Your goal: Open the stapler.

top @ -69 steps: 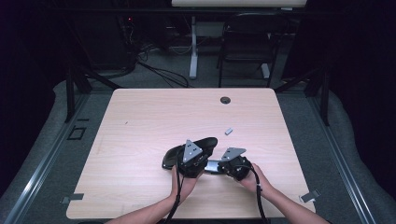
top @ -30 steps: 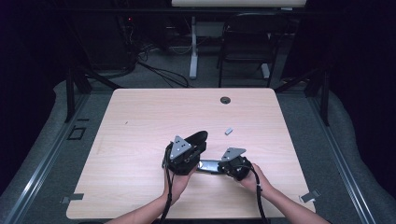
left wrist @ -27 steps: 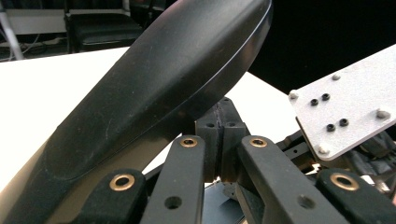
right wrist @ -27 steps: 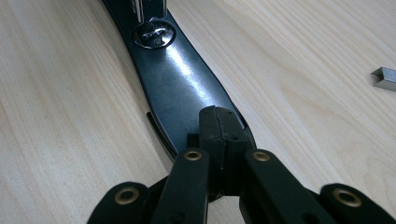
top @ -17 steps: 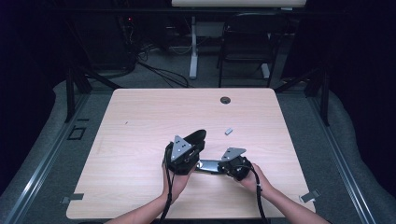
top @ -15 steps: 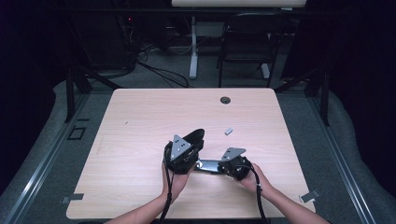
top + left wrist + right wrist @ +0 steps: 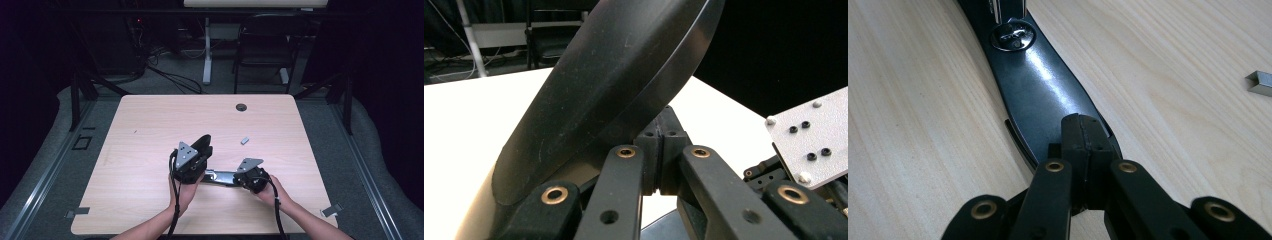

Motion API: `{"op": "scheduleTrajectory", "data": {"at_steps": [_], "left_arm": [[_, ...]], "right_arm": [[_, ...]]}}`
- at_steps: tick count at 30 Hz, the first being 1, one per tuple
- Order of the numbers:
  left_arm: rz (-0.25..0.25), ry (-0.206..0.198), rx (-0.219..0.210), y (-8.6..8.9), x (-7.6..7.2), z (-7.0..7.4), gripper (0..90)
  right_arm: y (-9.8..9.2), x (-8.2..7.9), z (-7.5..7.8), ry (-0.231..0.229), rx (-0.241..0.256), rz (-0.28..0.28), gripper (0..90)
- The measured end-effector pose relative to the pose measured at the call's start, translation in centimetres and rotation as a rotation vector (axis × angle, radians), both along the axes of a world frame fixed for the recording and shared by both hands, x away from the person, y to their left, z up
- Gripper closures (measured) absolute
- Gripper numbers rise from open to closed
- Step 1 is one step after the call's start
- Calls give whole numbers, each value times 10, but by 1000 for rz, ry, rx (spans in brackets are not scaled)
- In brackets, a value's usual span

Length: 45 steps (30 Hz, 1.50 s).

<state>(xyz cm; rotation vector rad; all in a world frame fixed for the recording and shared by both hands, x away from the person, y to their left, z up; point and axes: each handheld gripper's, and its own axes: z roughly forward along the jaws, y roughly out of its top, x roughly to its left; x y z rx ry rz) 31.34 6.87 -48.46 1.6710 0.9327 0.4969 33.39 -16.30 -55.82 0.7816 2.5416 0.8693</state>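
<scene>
black stapler [image 7: 220, 176] pinched by both hand-held grippers, l [image 7: 659, 145] & r [image 7: 1083, 137].

Left gripper [image 7: 200, 150] fingers closed; right gripper [image 7: 235, 177] likewise.

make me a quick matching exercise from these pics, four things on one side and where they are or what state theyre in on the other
Things:
1. left gripper
2. right gripper
3. small staple strip
4. dark round grommet

States or places:
A. lies loose on the table, right of the raised cover
B. set in the tabletop near the far edge
C. shut on the stapler's raised black top cover
D. shut on the stapler's base, flat on the wood

Pairs: 1-C, 2-D, 3-A, 4-B
</scene>
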Motion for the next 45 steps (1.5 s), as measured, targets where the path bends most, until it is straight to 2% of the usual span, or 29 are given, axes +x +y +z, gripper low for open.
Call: {"op": "scheduleTrajectory", "data": {"at_steps": [20, 31, 41, 45], "left_arm": [[38, -7, -34, 18, 0, 9, 897], [48, -1, -30, 27, 1, 13, 892], [45, -12, -19, 30, -2, 14, 900], [58, -10, -10, 31, -2, 15, 900]], "right_arm": [[0, 0, 0, 0, -2, -4, 900], [0, 0, 0, 1, -7, -3, 900], [0, 0, 1, 4, -16, 3, 900], [0, 0, 0, 0, -3, -4, 900]]}}
